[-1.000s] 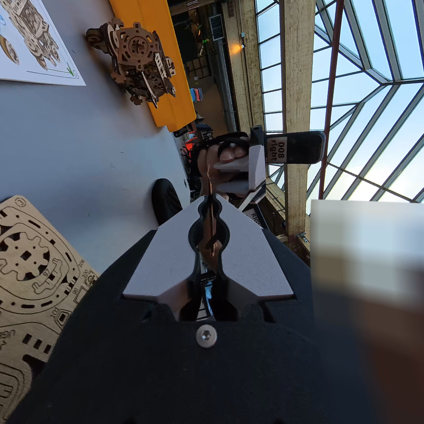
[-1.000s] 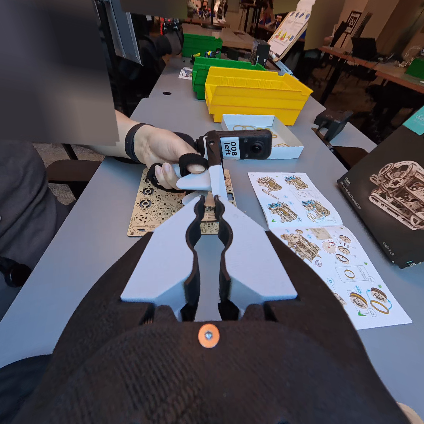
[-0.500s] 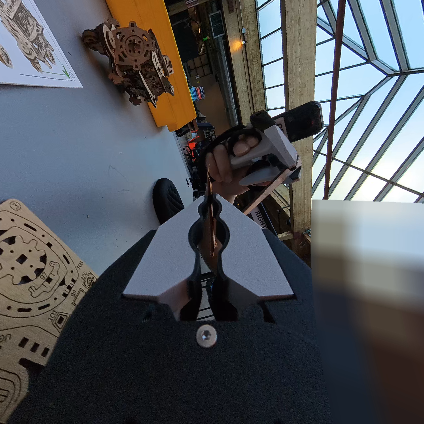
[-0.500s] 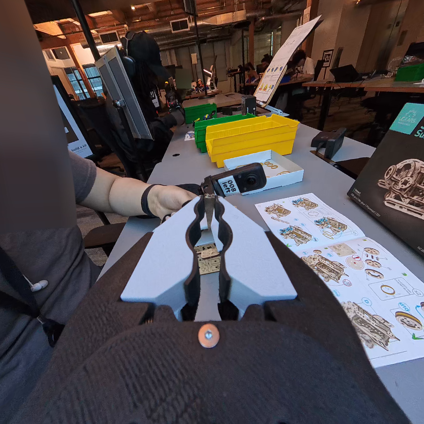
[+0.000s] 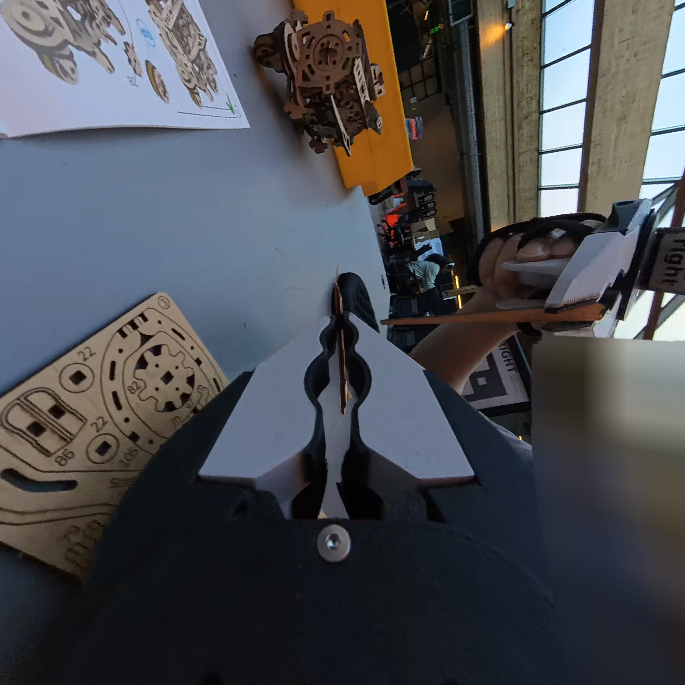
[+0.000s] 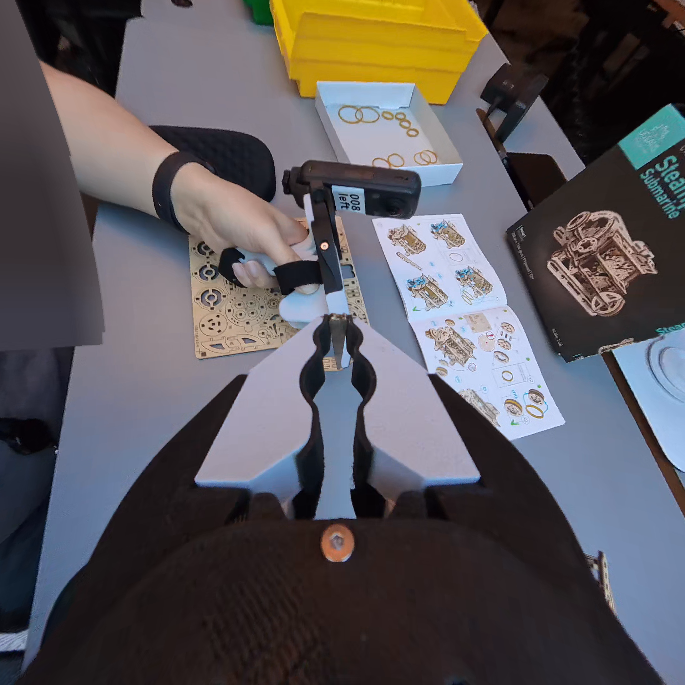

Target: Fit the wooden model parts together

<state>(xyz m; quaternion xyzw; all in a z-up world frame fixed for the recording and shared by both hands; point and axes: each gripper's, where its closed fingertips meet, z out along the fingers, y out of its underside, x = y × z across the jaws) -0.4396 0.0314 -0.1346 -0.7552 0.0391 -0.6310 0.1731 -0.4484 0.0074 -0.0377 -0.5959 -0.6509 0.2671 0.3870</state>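
My left gripper is shut on a thin wooden part, seen edge-on between the jaws. My right gripper is shut on a flat wooden part, also edge-on. In the left wrist view the right gripper is held up at the right, and its long wooden part points level toward my left gripper's tips, a short gap away. In the right wrist view the left gripper sits just beyond my tips. A half-built wooden model stands on the grey table.
A laser-cut wooden sheet lies under the left gripper, also in the left wrist view. An instruction booklet, a white box of rubber bands, yellow bins, a black kit box and a black pad are around. There is about 10 cm between the tips of the two grippers. Between my left fingertips and the half-built wooden model there is roughly 20 cm.
The right gripper has tilted down toward the table and closed in on the left gripper. Its wooden part now lies level, pointing at the left gripper's part. The left gripper stays shut.
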